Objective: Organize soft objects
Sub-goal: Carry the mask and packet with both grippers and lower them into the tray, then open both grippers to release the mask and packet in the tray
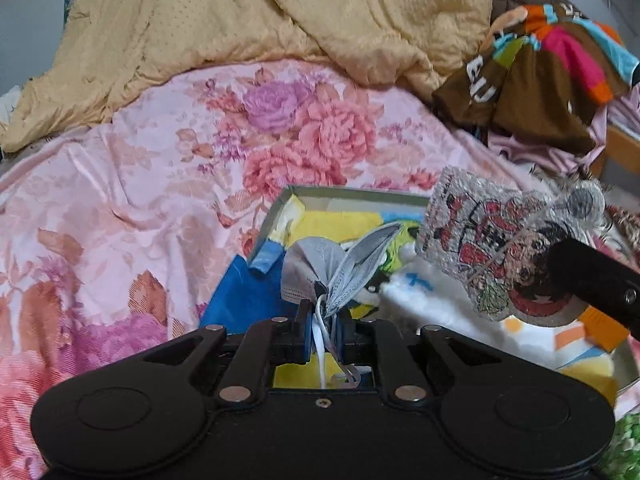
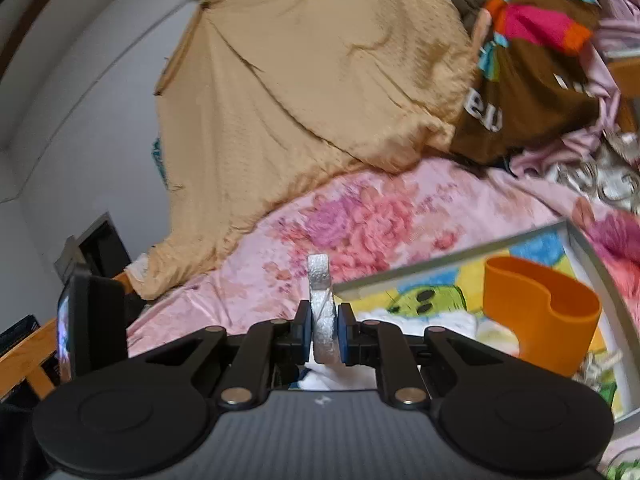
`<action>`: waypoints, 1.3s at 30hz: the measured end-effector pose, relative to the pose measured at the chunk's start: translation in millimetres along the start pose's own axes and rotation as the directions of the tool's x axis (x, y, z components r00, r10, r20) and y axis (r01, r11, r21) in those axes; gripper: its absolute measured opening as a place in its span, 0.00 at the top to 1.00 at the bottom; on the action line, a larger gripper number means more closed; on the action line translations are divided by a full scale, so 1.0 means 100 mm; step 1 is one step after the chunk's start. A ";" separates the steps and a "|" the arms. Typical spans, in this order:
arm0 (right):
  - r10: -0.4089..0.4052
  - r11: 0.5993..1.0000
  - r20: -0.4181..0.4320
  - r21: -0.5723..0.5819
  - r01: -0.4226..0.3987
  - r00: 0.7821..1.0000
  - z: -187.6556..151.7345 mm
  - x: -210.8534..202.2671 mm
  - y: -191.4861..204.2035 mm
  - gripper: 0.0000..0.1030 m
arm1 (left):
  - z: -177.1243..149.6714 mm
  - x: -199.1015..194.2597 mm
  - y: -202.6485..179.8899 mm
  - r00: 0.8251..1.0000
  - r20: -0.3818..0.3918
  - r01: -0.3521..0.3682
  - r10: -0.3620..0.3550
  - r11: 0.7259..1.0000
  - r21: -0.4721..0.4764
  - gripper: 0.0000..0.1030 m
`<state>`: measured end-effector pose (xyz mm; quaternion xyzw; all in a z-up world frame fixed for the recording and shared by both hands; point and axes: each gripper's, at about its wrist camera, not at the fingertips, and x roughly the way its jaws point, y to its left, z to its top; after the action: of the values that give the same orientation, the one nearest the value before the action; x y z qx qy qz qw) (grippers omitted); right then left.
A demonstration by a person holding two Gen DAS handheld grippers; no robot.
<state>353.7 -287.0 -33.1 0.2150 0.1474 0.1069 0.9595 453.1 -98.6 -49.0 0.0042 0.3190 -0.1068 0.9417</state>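
My left gripper [image 1: 326, 314] is shut on a crumpled grey face mask [image 1: 340, 264] with white ear loops, held over the open colourful box [image 1: 348, 194] on the bed. My right gripper [image 2: 323, 322] is shut on a sparkly white cartoon-mouse pad [image 2: 320, 300], seen edge-on; in the left wrist view the same pad [image 1: 504, 240] hangs flat over the box's right side, with the right gripper's black arm [image 1: 596, 284] beside it. An orange curved holder [image 2: 536, 312] stands inside the box [image 2: 440, 260].
The box lies on a pink floral bedspread [image 1: 160, 184]. A beige quilt [image 1: 248, 20] is heaped behind it. A brown and multicoloured garment [image 1: 532, 76] lies at the back right. A wooden frame [image 2: 28, 352] and a dark device [image 2: 92, 320] are at the left.
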 end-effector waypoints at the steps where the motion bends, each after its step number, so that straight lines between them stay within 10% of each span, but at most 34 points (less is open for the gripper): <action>1: -0.007 1.000 -0.008 0.014 0.007 1.000 -0.01 0.02 -0.02 0.86 | -0.01 0.03 0.01 1.000 -0.005 0.000 0.000 1.000 -0.004 0.88; 16: -0.124 0.992 -0.063 0.013 0.125 0.990 -0.05 0.08 -0.08 0.68 | -0.07 0.00 -0.01 1.000 -0.007 0.004 -0.004 1.000 -0.009 0.77; 39: -0.146 0.969 0.073 -0.190 0.158 0.987 0.35 -0.90 0.59 0.12 | -0.09 -1.23 0.17 0.986 0.165 -0.014 0.035 0.991 -0.131 0.20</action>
<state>272.7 -272.6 44.3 0.1111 0.1240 0.0406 0.9852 355.8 -56.9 17.3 -0.0620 0.2452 -0.0742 0.9646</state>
